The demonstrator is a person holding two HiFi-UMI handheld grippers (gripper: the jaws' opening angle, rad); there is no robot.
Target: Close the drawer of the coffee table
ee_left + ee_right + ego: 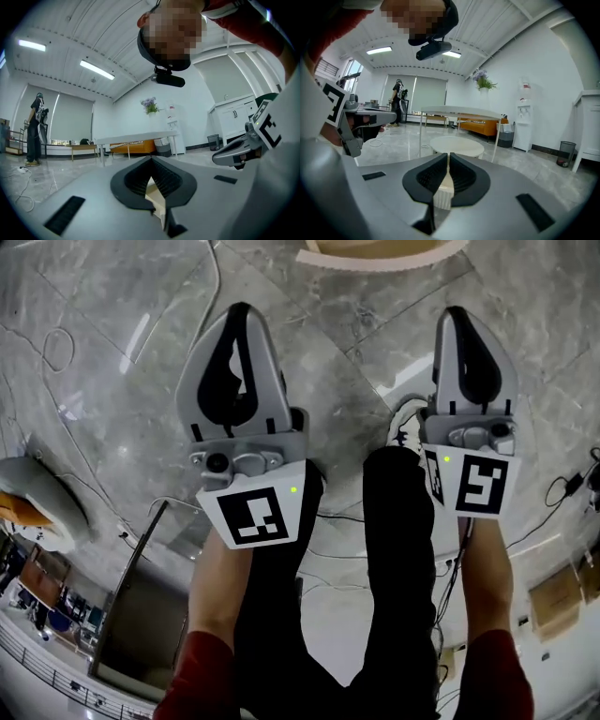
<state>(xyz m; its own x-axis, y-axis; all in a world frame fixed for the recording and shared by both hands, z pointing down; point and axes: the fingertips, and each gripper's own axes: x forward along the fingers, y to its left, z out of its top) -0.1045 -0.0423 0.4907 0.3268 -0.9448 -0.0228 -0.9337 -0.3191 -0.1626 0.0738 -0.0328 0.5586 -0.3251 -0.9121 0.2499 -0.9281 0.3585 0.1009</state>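
Looking along my right gripper I see a round coffee table; the head view shows marble floor. Its fingers and the left gripper's sit pressed together.

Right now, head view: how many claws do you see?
2. The left claw is at the picture's left, the right claw at its right. Both are shut and hold nothing. None looks hidden.

What I see is a big open test lab dressed like a lounge, grey marble floor, loose cables trailing over it, ceiling strip lights, long white table, orange sofa, round coffee table, water dispenser, white cabinet.
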